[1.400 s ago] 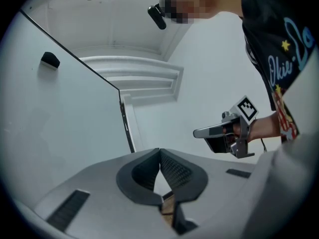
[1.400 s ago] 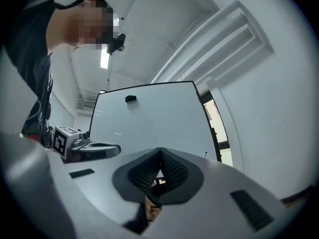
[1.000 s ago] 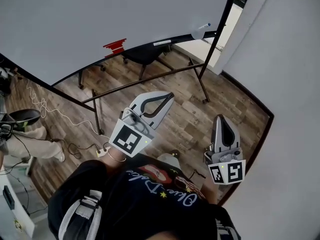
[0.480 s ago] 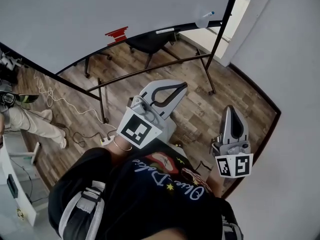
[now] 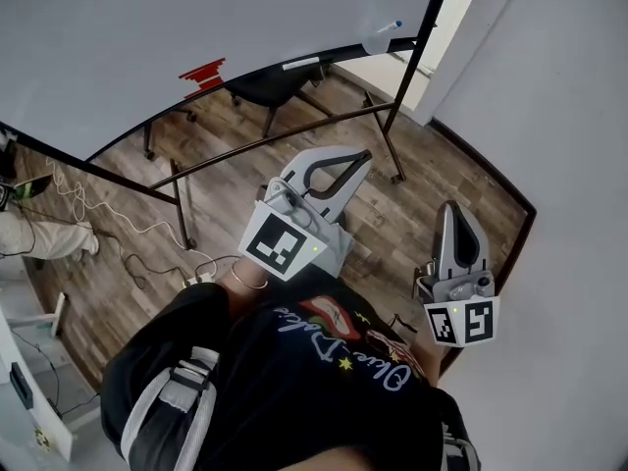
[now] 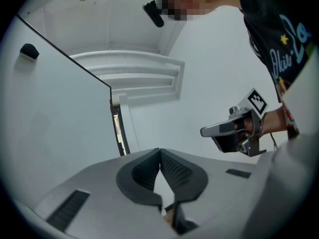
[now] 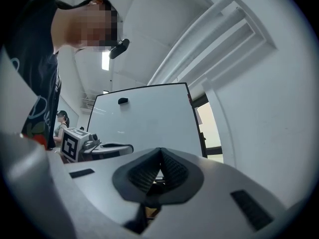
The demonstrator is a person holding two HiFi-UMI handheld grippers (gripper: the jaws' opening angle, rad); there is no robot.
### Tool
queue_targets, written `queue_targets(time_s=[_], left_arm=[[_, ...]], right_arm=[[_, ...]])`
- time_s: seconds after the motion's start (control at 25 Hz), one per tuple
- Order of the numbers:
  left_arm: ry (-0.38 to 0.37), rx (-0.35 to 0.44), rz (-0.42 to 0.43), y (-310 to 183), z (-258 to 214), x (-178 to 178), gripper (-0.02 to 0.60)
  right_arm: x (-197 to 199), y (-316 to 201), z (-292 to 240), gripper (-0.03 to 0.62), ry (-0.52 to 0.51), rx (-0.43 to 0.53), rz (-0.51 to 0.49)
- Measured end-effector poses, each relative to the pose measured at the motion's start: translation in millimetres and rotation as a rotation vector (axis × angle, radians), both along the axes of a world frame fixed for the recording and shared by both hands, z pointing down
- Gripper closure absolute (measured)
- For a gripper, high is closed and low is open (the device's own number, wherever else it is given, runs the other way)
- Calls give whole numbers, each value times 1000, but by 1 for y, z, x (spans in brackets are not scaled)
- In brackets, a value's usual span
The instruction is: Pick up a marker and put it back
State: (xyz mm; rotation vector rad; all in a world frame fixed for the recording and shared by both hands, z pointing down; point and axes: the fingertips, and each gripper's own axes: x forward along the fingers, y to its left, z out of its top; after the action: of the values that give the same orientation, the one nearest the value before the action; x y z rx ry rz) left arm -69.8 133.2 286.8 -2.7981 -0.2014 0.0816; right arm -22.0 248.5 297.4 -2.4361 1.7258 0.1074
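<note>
The left tool is pointing out ahead of the person's chest, its jaws pressing tip to tip with nothing sitting between them. The right tool is hanging to the right of it and a little nearer the body, its jaws likewise resting fully together and gripping nothing. The marker, showing a blue end, is resting at the lower edge of the whiteboard, well ahead of both tools and near the board's right side. A red object is sitting along the same edge, well ahead of the left tool and off to its left. The wooden floor is stretching out beneath both tools.
</note>
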Motion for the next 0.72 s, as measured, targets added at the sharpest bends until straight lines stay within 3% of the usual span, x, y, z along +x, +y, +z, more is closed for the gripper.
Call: queue_targets(time_s=[0.28,0.72], left_arm=[[23,-31,0,-23,3,46,577],[-3,-34,-24,-67,20,118,577]], right_arm=[[51,-25,-1,594,18,-17,-8],[126,-73,12,594,0,-35,-33]])
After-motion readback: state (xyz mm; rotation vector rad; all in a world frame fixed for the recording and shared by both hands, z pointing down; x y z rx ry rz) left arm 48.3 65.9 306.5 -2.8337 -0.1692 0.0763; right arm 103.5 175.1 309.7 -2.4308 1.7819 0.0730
